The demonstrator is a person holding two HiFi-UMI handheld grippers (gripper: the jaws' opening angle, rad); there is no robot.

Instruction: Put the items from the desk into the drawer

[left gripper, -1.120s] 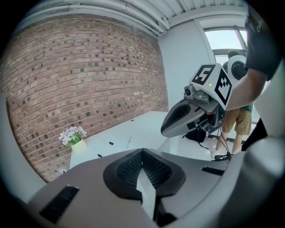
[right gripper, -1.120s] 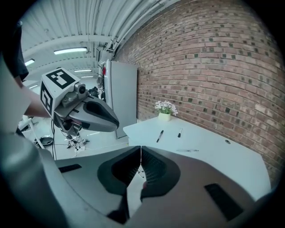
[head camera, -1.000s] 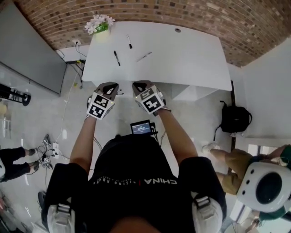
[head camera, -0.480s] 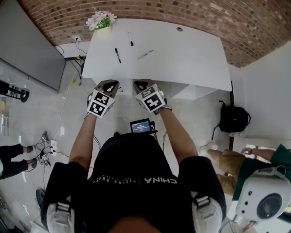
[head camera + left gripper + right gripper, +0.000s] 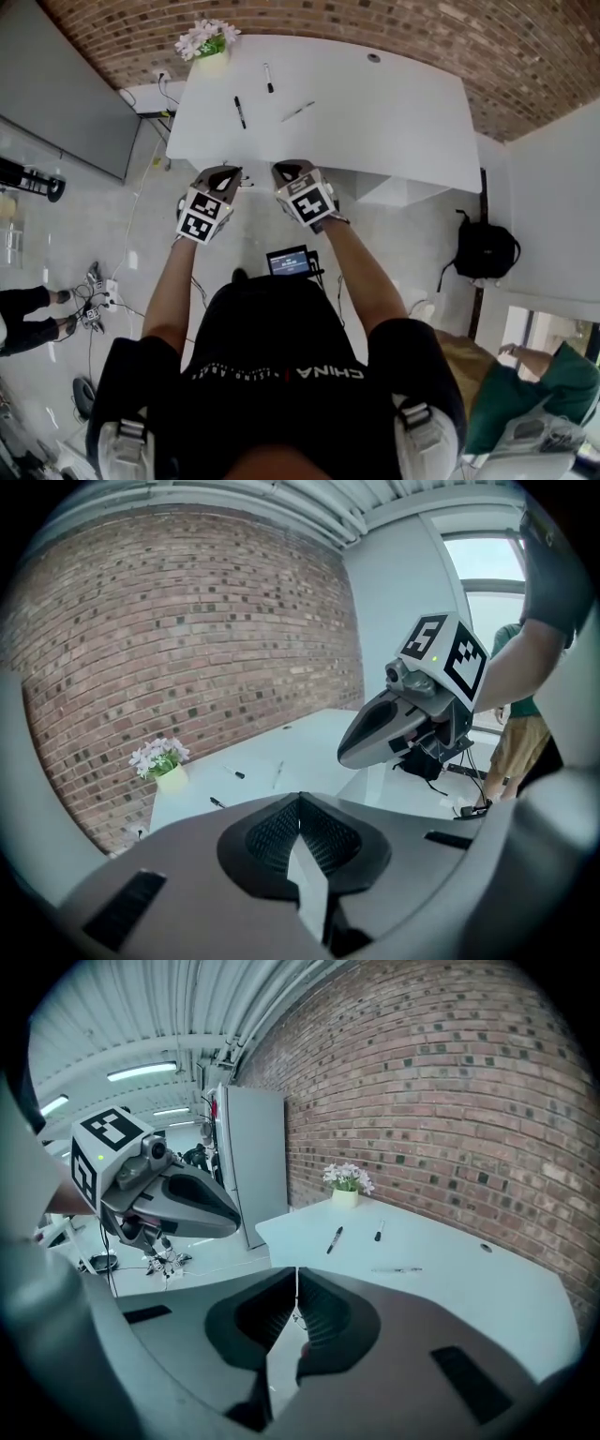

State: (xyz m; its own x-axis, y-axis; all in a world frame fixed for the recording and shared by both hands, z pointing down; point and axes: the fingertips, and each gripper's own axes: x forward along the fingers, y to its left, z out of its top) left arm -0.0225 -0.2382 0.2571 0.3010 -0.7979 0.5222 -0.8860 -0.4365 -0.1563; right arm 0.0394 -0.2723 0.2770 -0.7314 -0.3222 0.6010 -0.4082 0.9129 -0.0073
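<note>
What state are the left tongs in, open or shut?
Shut: the left tongs show tips touching in the left gripper view, nothing between them.

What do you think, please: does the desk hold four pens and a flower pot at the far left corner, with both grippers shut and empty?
Not four: the head view shows three pens on the desk: a near black pen, a far black pen and a thin silvery pen. The flower pot, and the shut, empty left gripper and right gripper, are right.

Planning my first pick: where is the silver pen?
Head view: the slim silver pen lies on the white desk, right of the long black marker.
</note>
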